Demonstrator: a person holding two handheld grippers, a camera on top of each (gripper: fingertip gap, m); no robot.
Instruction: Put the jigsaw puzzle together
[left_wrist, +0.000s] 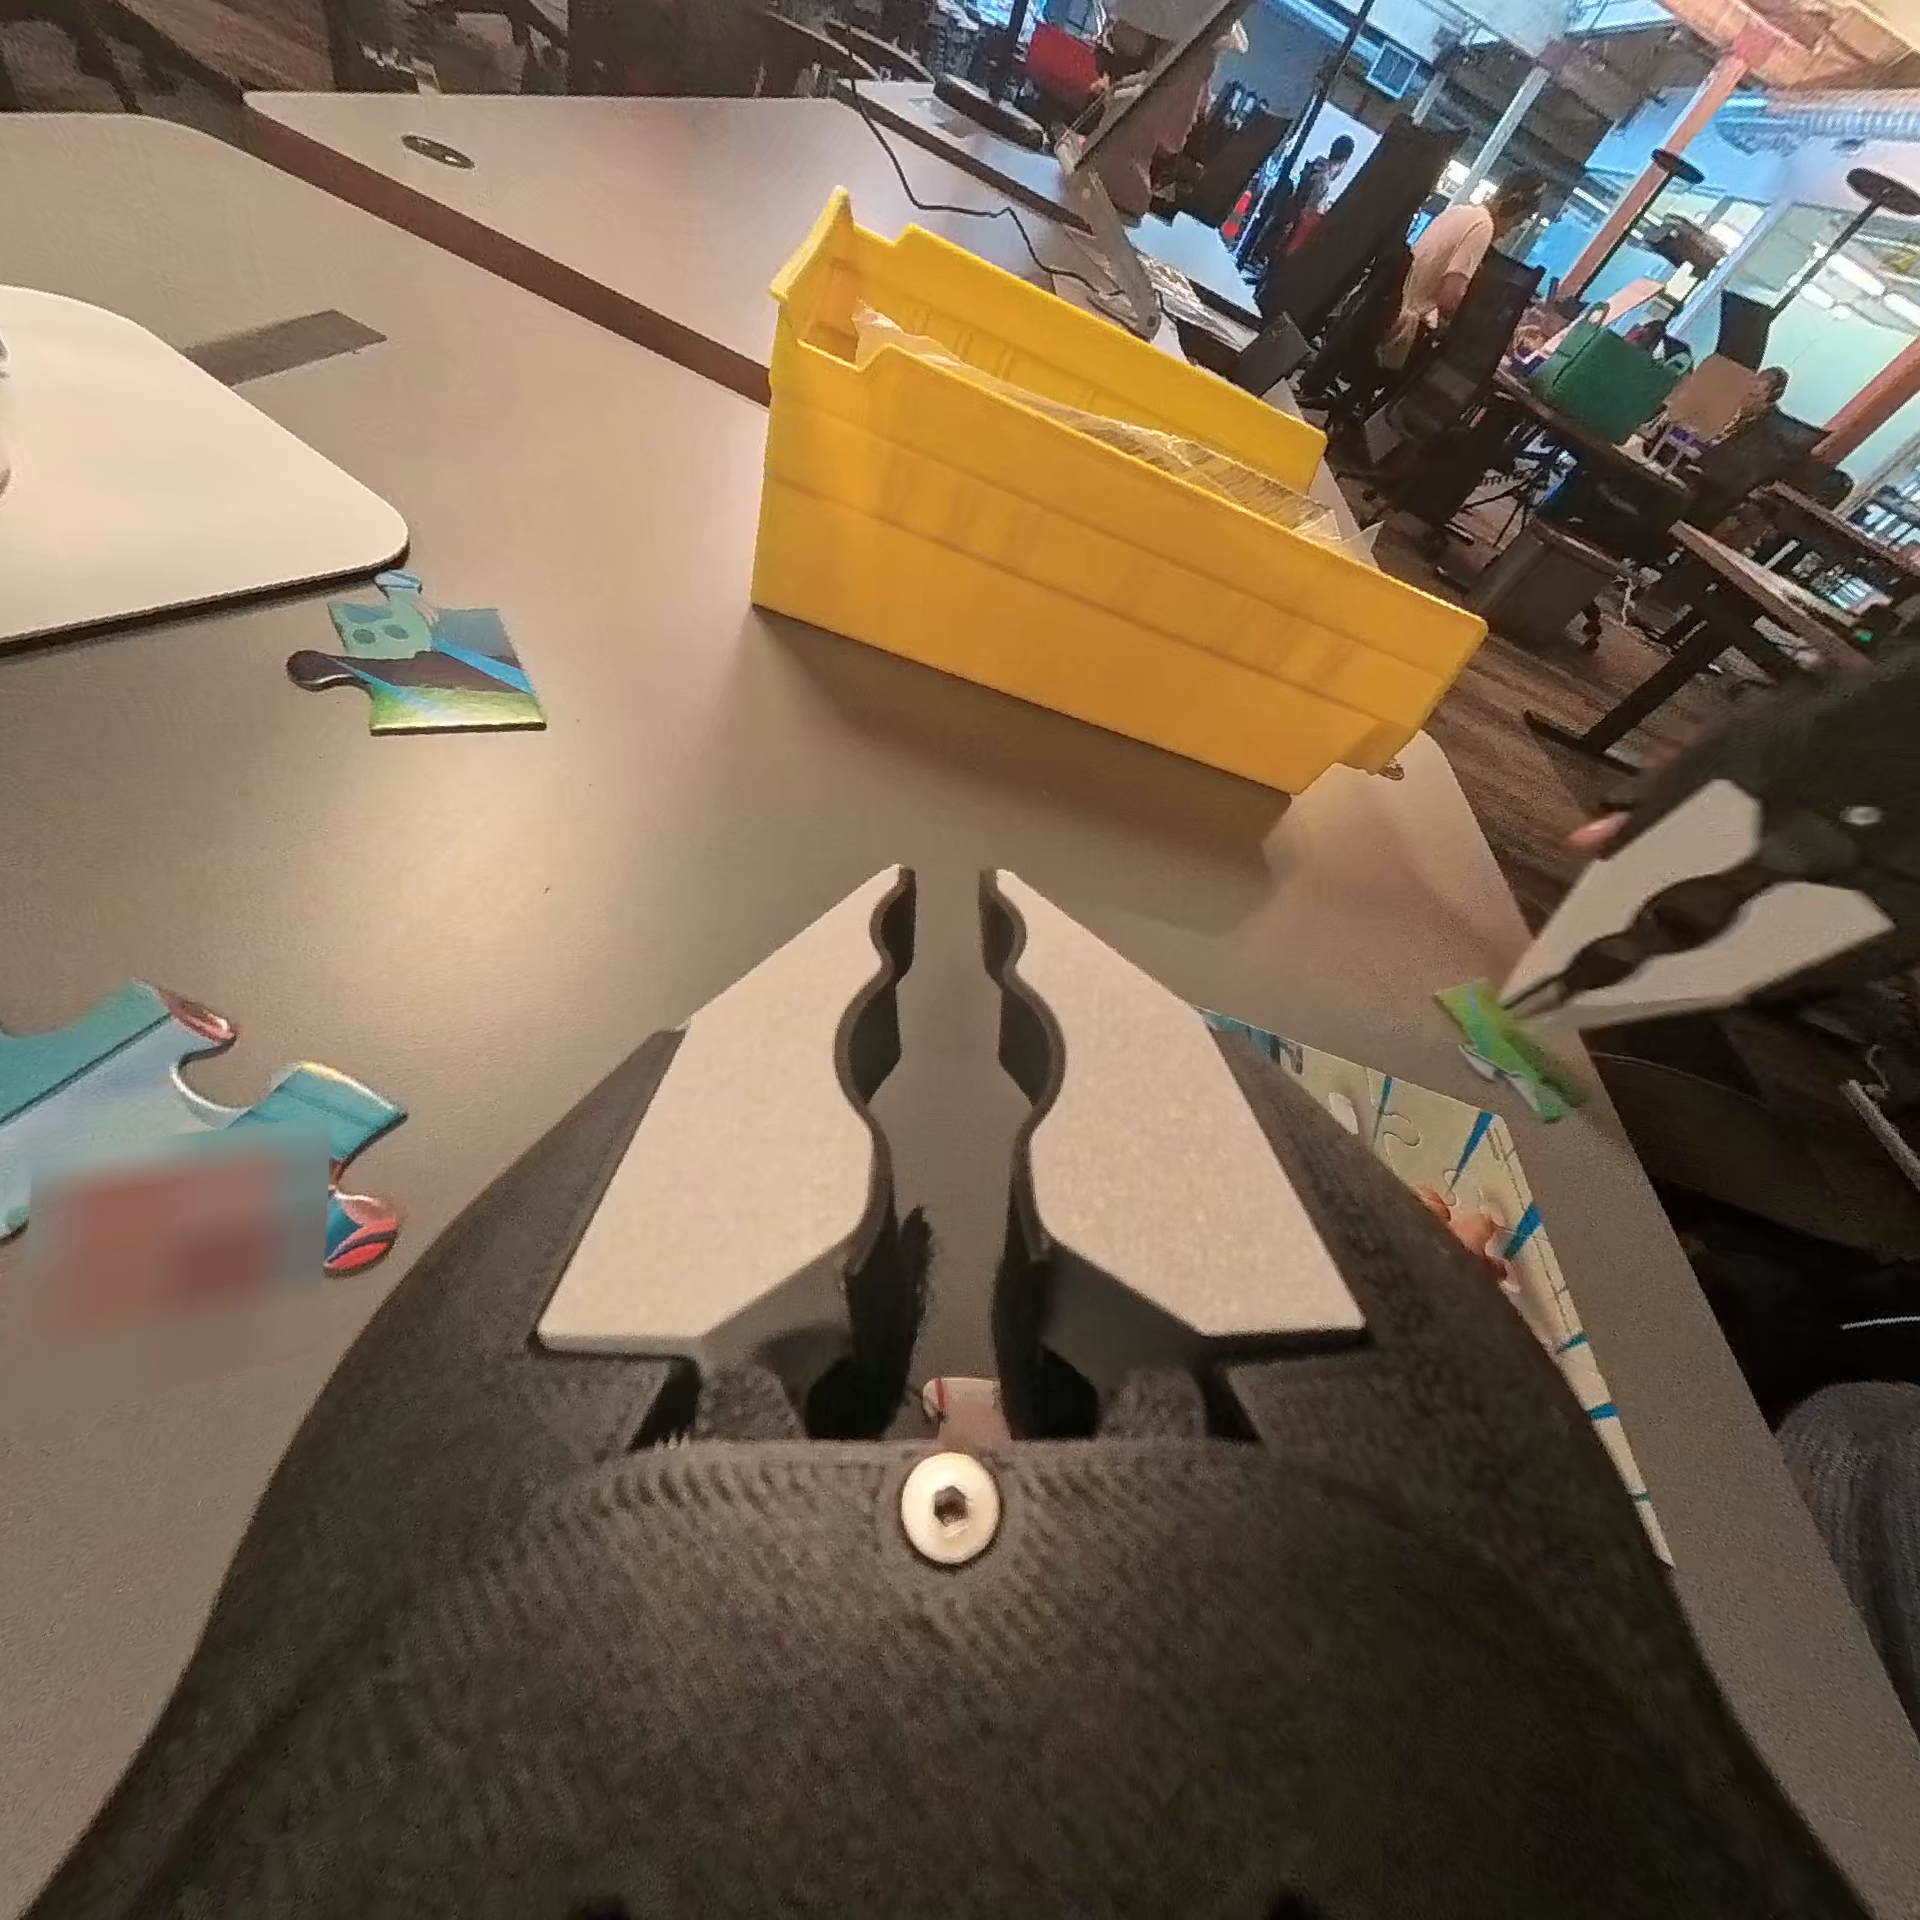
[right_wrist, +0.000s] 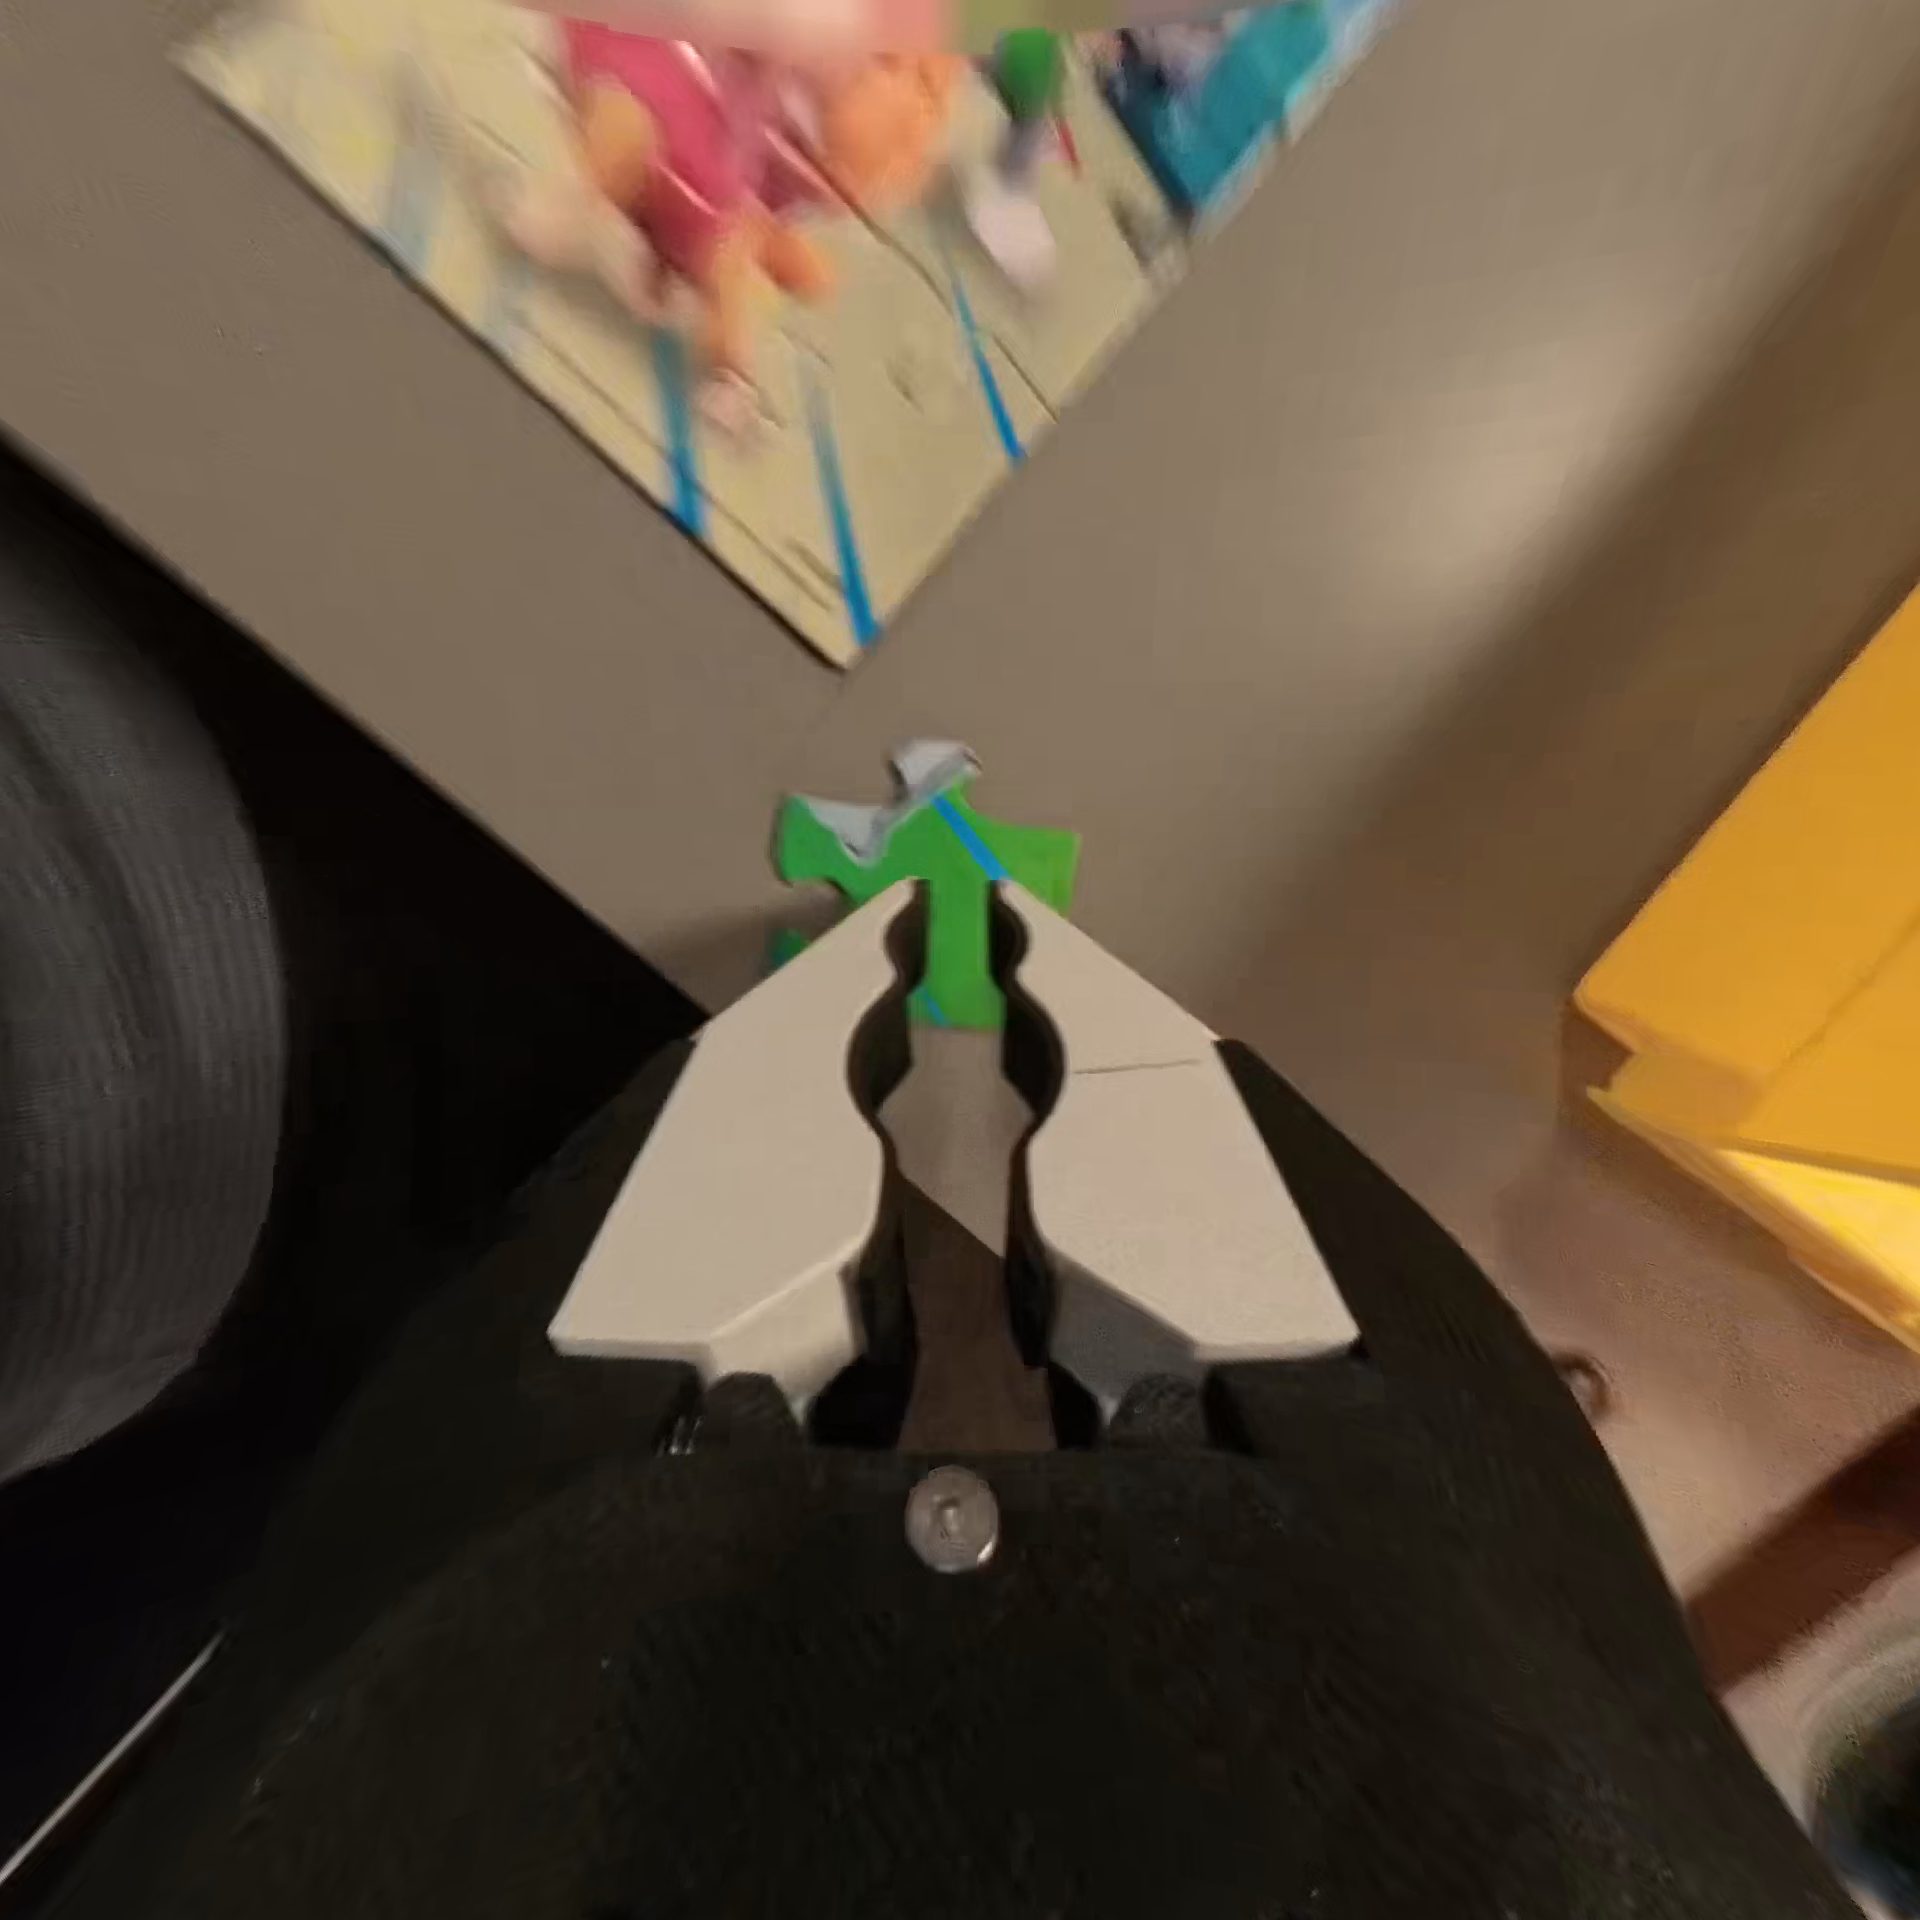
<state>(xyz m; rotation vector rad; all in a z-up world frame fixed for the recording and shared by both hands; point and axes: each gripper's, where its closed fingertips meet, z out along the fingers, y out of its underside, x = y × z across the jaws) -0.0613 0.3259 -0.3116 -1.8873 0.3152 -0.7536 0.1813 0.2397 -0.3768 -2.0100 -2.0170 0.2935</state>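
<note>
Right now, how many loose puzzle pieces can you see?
3: one near the white pad, one at the left edge, and a green one at the right gripper's tips. Others may be hidden.

Indoor light is even and moderate in my left wrist view; windows (left_wrist: 1766, 239) in the far background are blown out bluish. The yellow bin (left_wrist: 1039, 540) casts a soft shadow toward me on the table (left_wrist: 520, 883). Fisheye bends the edges. My right wrist view is dimmer, warm-toned, motion-blurred; the assembled puzzle (right_wrist: 727, 260) is smeared.
</note>
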